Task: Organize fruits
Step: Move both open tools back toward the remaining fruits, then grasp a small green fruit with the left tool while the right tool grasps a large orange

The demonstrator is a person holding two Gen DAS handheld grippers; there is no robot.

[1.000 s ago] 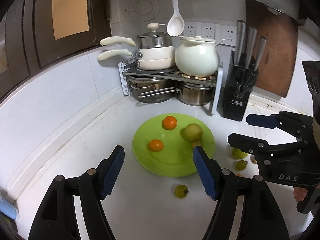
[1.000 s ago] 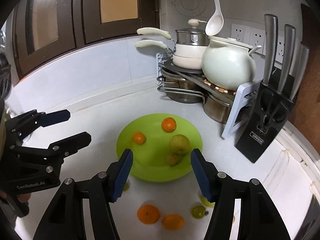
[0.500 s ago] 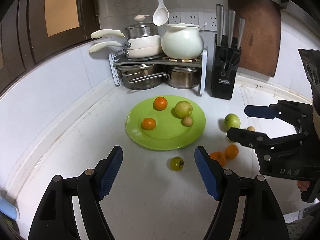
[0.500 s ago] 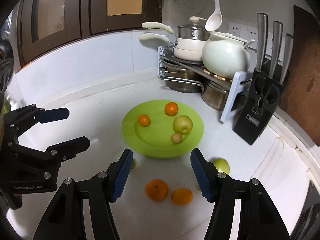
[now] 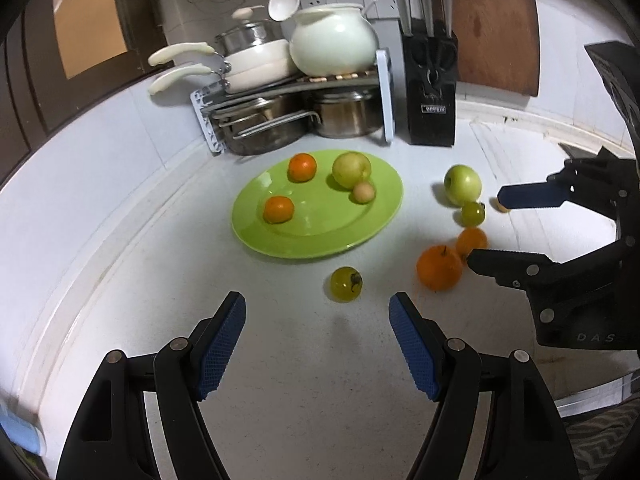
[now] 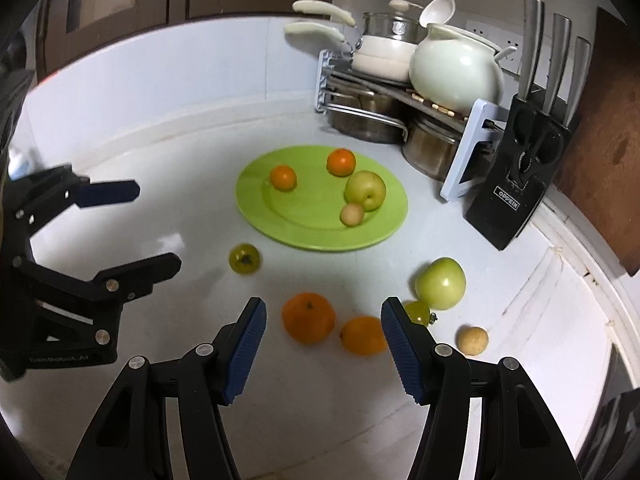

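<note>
A green plate (image 5: 304, 236) (image 6: 304, 232) on the white counter holds two small oranges, a yellow-green apple (image 5: 351, 169) and a small tan fruit. Loose on the counter lie a small green fruit (image 5: 346, 284) (image 6: 244, 259), a large orange (image 5: 439, 267) (image 6: 308, 317), a smaller orange (image 6: 363, 335), a green apple (image 5: 462, 184) (image 6: 441, 283), another small green fruit (image 6: 418, 312) and a tan fruit (image 6: 473, 340). My left gripper (image 5: 317, 344) is open and empty, just short of the small green fruit. My right gripper (image 6: 321, 350) is open and empty, above the two loose oranges.
A pot rack (image 5: 296, 92) with pans and a white pot stands at the back. A black knife block (image 5: 431, 92) (image 6: 516, 184) and a wooden board (image 5: 496, 24) are at the back right. The counter's front edge is near on the right.
Both grippers have pulled back from the plate and up. The loose fruits now show in front of them. Both stay open and empty.
</note>
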